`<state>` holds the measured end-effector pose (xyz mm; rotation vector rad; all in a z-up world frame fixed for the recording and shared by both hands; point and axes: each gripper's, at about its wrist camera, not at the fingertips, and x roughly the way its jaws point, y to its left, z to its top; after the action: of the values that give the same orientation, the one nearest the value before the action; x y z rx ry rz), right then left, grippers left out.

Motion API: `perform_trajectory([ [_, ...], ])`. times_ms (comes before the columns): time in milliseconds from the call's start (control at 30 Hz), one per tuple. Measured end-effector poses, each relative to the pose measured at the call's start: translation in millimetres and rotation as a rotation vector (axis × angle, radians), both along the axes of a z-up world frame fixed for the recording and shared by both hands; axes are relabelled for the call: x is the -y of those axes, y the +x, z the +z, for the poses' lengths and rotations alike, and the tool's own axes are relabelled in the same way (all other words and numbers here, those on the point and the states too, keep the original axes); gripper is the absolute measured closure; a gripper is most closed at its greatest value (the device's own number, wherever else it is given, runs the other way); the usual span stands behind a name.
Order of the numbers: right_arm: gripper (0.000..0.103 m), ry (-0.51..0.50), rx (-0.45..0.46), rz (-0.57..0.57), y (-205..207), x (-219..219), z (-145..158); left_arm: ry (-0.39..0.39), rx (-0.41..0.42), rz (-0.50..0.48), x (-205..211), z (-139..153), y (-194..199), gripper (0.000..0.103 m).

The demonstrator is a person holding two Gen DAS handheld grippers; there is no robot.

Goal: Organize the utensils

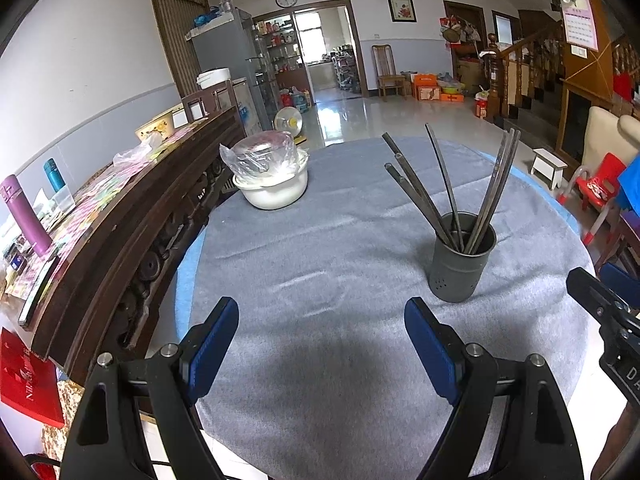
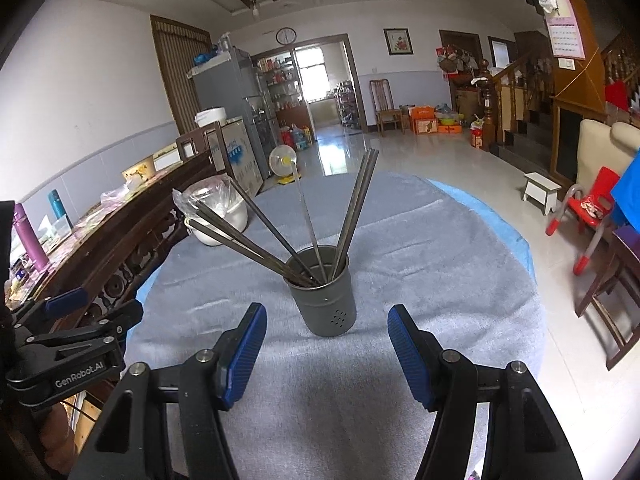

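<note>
A grey metal utensil cup stands upright on the grey cloth of the round table. Several dark chopsticks fan out of it. My left gripper hangs open over bare cloth, left of the cup and nearer than it, with nothing between its blue pads. My right gripper is open too, its pads apart on either side of the cup's near face and not touching it. Each gripper shows at the edge of the other's view.
A white bowl covered with a clear plastic bag sits at the table's far left. A dark wooden sideboard with bottles and papers runs along the left. A red child's chair and a white stool stand on the floor to the right.
</note>
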<state>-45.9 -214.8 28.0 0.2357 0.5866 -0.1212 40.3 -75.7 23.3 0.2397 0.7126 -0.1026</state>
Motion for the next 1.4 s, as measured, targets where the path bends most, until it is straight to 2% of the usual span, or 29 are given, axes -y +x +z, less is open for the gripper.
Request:
perform_trajectory([
  [433,0.035,0.023,-0.021,0.01,23.7,1.0,-1.6,-0.004,-0.014,0.003,1.2,-0.9,11.7,0.018],
  [1400,0.035,-0.005,0.014,0.021,25.3,9.7,16.5,-0.009,-0.01,0.018,4.9,8.4,12.8,0.018],
])
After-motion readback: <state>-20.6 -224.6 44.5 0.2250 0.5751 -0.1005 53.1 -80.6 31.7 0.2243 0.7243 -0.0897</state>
